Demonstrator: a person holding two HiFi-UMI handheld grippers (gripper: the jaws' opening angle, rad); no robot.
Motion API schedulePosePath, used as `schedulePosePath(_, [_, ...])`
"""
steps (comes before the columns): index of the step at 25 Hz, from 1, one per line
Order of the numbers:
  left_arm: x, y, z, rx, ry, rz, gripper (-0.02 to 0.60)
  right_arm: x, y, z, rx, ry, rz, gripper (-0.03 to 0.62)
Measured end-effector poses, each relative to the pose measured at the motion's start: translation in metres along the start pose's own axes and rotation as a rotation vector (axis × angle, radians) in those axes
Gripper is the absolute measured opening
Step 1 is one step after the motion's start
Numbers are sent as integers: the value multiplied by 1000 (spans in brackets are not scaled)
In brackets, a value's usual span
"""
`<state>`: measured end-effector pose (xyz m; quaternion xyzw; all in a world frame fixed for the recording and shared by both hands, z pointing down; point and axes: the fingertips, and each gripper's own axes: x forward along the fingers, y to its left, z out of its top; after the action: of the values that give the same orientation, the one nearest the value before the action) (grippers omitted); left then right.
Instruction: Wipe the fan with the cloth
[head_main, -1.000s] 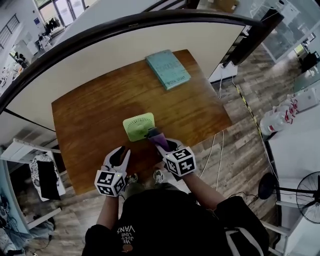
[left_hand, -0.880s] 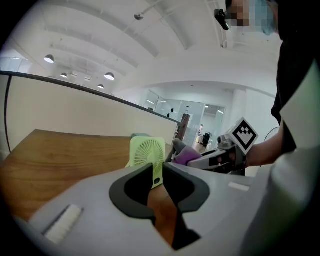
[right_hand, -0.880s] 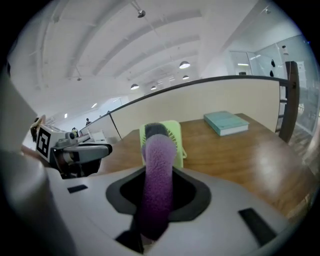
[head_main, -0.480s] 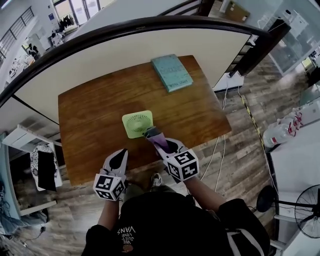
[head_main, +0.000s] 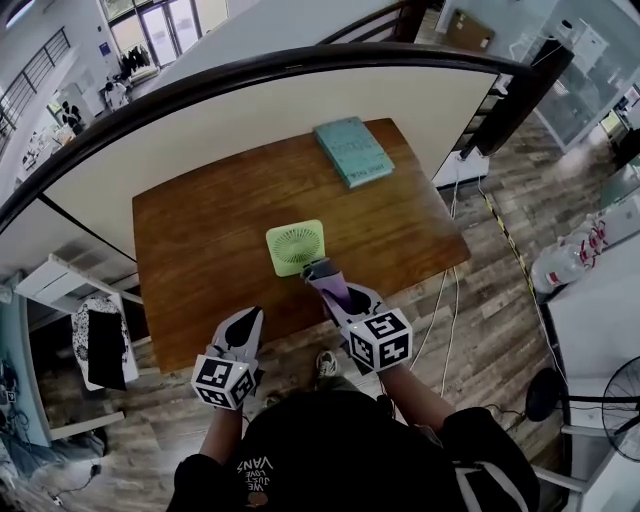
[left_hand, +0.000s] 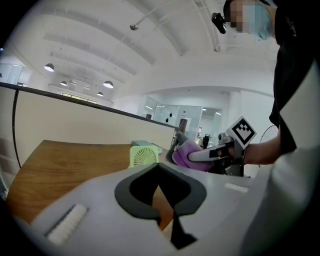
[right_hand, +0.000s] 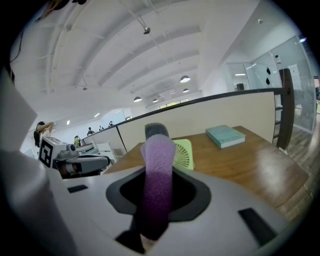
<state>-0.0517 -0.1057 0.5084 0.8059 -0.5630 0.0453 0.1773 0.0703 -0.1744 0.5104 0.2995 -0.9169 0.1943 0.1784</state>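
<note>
At the near left edge of the brown wooden table (head_main: 200, 240), the left gripper (head_main: 243, 325) hangs over the floor just outside the table. Its jaws are together and nothing is between them. It points toward the far side, and the fan is ahead of it and to its right.

More to the right, near the middle of the table, stands the small light green square fan (head_main: 295, 247). It stands upright on the wood and shows its round grille to the near side, toward the person.

Just beside the fan, on its near right, is the right gripper (head_main: 342, 296). Its jaws are clamped on the folded purple cloth (head_main: 322, 274), which stands out beyond the fingertips like a thick strip with its long axis along the gripper. The tip of the cloth is very near the lower right corner of the fan; I cannot tell if it touches. This hand is clearly the nearer one, and I judge that a short push forward and a little to the left brings the cloth onto the grille.

Nothing stands between cloth and fan. The fan looks light, so a wipe with one hand may tip or slide it.

Farther right, at the far edge, lies a teal rectangular book (head_main: 352, 150), well apart from the fan.
</note>
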Motion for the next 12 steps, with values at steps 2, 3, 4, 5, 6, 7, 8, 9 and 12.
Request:
schedulePosePath(2, [-11,1,0,7,10,-26,11,-4,12,-2,14,-12,-18,100])
schedulePosePath(3, [-17,2,0,10,10,-40,11,-6,18,-3,19,-16,-29,100])
schedulePosePath(4, [-22,3,0,13,8,-54,11,-7,24,-5,23,-20,-41,100])
schedulePosePath(5, [-27,4,0,17,6,-68,11,-9,29,-8,27,-23,-54,100])
schedulePosePath(6, [-32,4,0,20,4,-80,11,-10,34,-10,32,-25,-67,100])
schedulePosePath(7, [-37,5,-1,23,5,-90,11,-12,38,-13,38,-28,-79,100])
schedulePosePath(8, [-41,6,-2,24,9,-98,11,-14,43,-15,45,-31,-91,100])
schedulePosePath(9, [-46,7,-4,25,14,-105,11,-17,48,-18,52,-33,-103,100])
schedulePosePath(12, [-63,7,-7,26,18,-129,11,-25,64,-26,66,-39,-134,100])
